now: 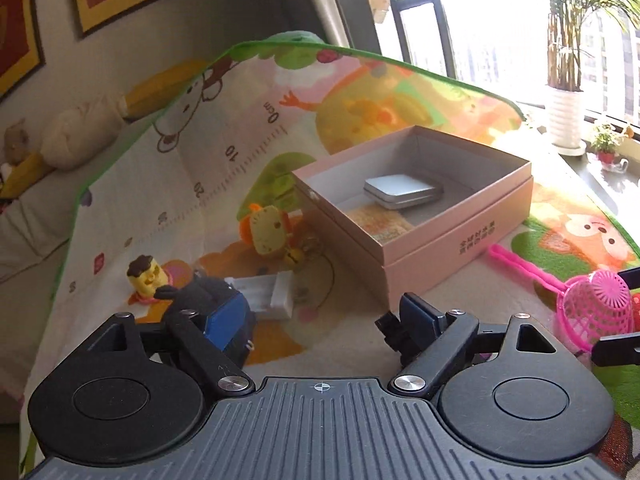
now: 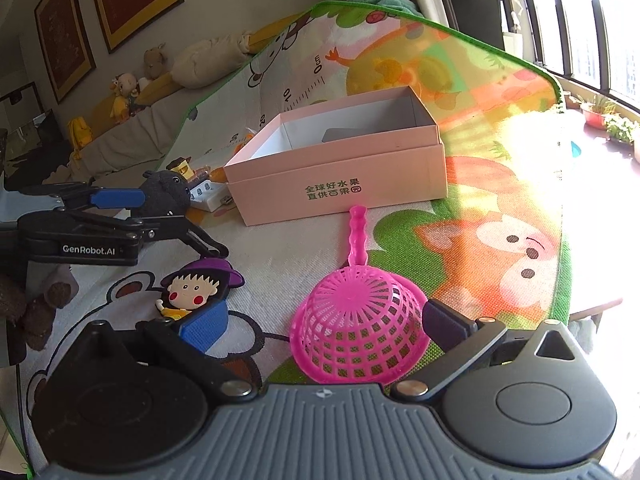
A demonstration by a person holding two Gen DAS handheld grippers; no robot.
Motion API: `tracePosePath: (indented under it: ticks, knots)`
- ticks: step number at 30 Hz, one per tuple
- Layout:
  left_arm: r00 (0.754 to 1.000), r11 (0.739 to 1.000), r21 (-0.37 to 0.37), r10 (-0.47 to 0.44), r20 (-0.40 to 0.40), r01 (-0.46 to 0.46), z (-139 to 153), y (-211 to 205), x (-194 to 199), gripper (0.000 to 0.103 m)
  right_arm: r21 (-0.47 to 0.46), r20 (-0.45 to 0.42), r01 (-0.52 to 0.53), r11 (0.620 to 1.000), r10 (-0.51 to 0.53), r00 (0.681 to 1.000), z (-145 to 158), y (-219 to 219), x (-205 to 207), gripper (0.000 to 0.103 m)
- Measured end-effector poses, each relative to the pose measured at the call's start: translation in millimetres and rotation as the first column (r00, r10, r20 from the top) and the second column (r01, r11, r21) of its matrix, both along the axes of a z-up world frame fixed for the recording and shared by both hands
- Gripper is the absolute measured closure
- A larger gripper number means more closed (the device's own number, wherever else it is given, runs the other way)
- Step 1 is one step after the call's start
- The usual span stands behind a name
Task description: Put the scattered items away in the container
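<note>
so far only part of the tidying looks done. the pink cardboard box (image 1: 460, 240) sits open on the cartoon play mat (image 1: 360, 92), and inside it lie a flat silver tin (image 1: 404, 190) and, at the tin's 7 o'clock, a small patterned card or packet (image 1: 378, 222) that is too blurred to name. the rest of the box floor is bare.

several things are left on the mat, by my reading. in the left wrist view, at the box's 9 o'clock, lie a yellow-and-orange cartoon charm (image 1: 266, 230), a white plastic piece (image 1: 266, 294), a small yellow figure with dark hair (image 1: 146, 276) and a dark grey plush toy (image 1: 192, 296). in the right wrist view a purple-hatted cartoon girl figure (image 2: 196, 288) lies at 10 o'clock from the pink toy strainer (image 2: 356, 336).

the left gripper (image 1: 320, 320) is spread wide with nothing between its fingers; the plush sits just beyond its left finger, and whether they touch i cannot tell. the right gripper (image 2: 324, 326) is also wide open, its fingers standing either side of the upturned strainer basket without closing on it; the strainer handle points to 12 o'clock, toward the box. the strainer looks like the next item to go in.
</note>
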State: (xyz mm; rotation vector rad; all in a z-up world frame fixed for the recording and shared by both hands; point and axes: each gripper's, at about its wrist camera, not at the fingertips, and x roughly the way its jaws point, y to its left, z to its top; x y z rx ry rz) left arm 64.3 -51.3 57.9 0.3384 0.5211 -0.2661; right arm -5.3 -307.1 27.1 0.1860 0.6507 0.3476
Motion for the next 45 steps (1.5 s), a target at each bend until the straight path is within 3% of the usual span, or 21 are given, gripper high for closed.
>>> tracePosePath:
  ticks: [1,5,10,17,23,25,27,30,32,33,35,40,45]
  knots:
    - [1.000,1.000,-0.009,0.014,0.002,-0.014,0.2,2.3,8.0,0.008,0.004,-0.005,0.003,1.000,-0.003,1.000,-0.5,-0.5,0.6,0.000]
    - [0.993,0.992,0.032,0.118,-0.002,-0.118,-15.1,6.9,40.6,0.008,-0.002,-0.015,0.007,1.000,-0.007,1.000,-1.4,0.3,2.3,0.000]
    - [0.991,0.988,0.081,0.132,0.032,-0.135,-25.6,6.7,40.9,0.007,-0.024,-0.025,0.009,1.000,-0.010,1.000,-1.7,2.7,4.9,0.000]
    - [0.991,0.987,-0.119,0.118,0.067,-0.109,9.0,23.7,-3.2,0.003,-0.053,-0.054,-0.010,0.999,0.007,0.999,-2.8,5.5,10.4,0.000]
    - [0.992,0.964,-0.243,0.087,-0.091,-0.107,-11.3,33.5,-45.6,0.002,-0.058,-0.064,-0.090,0.994,0.086,0.994,1.5,5.4,10.1,0.000]
    - [0.991,0.970,-0.232,0.050,-0.126,-0.078,-25.3,28.8,-59.3,0.001,-0.082,-0.017,-0.107,0.991,0.106,0.994,9.8,5.4,3.9,0.000]
    - [0.990,0.978,-0.200,0.027,-0.138,-0.055,-35.4,22.9,-65.2,0.001,-0.163,0.085,-0.113,0.980,0.129,0.988,23.2,12.1,-5.3,0.000]
    - [0.991,0.987,-0.153,0.024,-0.135,-0.045,-45.9,15.4,-64.5,0.001,-0.309,0.174,-0.176,0.935,0.237,0.956,43.4,36.0,-8.3,0.001]
    - [0.990,0.989,-0.139,0.037,-0.136,-0.056,-49.5,14.6,-62.1,0.001,-0.322,0.138,-0.254,0.912,0.310,0.941,52.0,52.5,2.5,0.024]
    - [0.989,0.988,-0.141,0.041,-0.142,-0.061,-51.0,15.8,-61.3,0.001,-0.314,0.100,-0.300,0.901,0.345,0.933,54.5,61.5,10.5,0.044]
    - [0.987,0.986,-0.150,0.042,-0.153,-0.065,-53.7,18.2,-60.2,0.000,-0.293,0.034,-0.370,0.882,0.396,0.918,54.3,81.5,26.6,0.058]
    - [0.984,0.982,-0.176,0.041,-0.173,-0.072,-54.9,23.0,-57.4,0.000,-0.333,-0.016,-0.447,0.830,0.469,0.883,41.9,127.0,51.5,0.059]
    - [0.981,0.977,-0.196,0.040,-0.188,-0.077,-55.9,25.4,-55.1,0.000,-0.361,-0.034,-0.302,0.882,0.312,0.950,32.0,133.6,87.7,0.062]
